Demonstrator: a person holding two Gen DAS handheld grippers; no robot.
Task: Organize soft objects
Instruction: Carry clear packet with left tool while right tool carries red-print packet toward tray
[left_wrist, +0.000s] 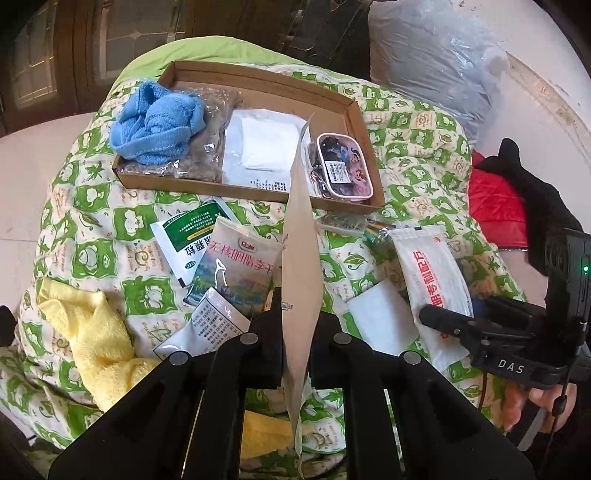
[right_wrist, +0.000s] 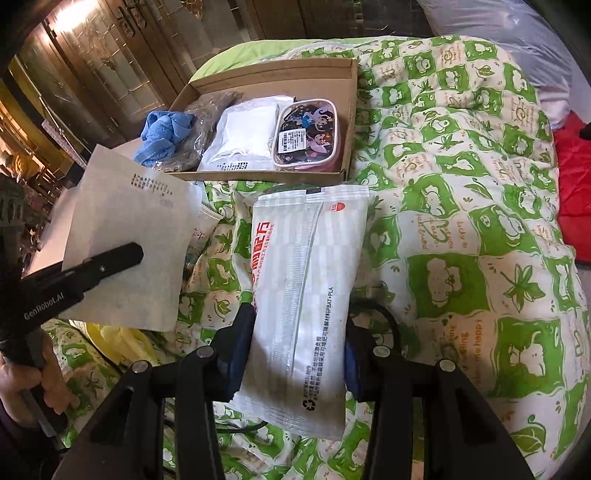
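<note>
Nearest the left wrist camera, at the bottom centre of the frame, the left gripper (left_wrist: 293, 332) is clamped tight on a flat beige paper pouch (left_wrist: 301, 240), seen edge-on and rising up the middle of the picture. In the right wrist view the same pouch (right_wrist: 129, 236) shows its broad face at centre left, with small printed text near its top.

At the bottom of the right wrist view, the right gripper (right_wrist: 299, 350) is partly closed on a white plastic packet with red Chinese lettering (right_wrist: 306, 295); its blue pads press the packet's two long sides. The same packet (left_wrist: 430, 269) appears at the right of the left wrist view.

Both packets hang above a green-and-cream patterned quilt (right_wrist: 461, 206) that fills most of each frame.

A shallow cardboard tray (left_wrist: 360, 122) rests on the quilt in the upper centre of the left wrist view. From left to right it holds a crumpled blue towel (left_wrist: 155, 122), a clear bag of brown material (left_wrist: 210, 147), a white sealed pouch (left_wrist: 262, 147) and a small cartoon-printed case (left_wrist: 341, 166).

Loose on the quilt below the tray lie a green-and-white sachet (left_wrist: 184, 240), a Dole dried-fruit bag (left_wrist: 236, 266) and — at lower left — a yellow towel (left_wrist: 92, 339).

A person's hand (right_wrist: 37, 384) grips the left tool's handle at the lower left of the right wrist view.
</note>
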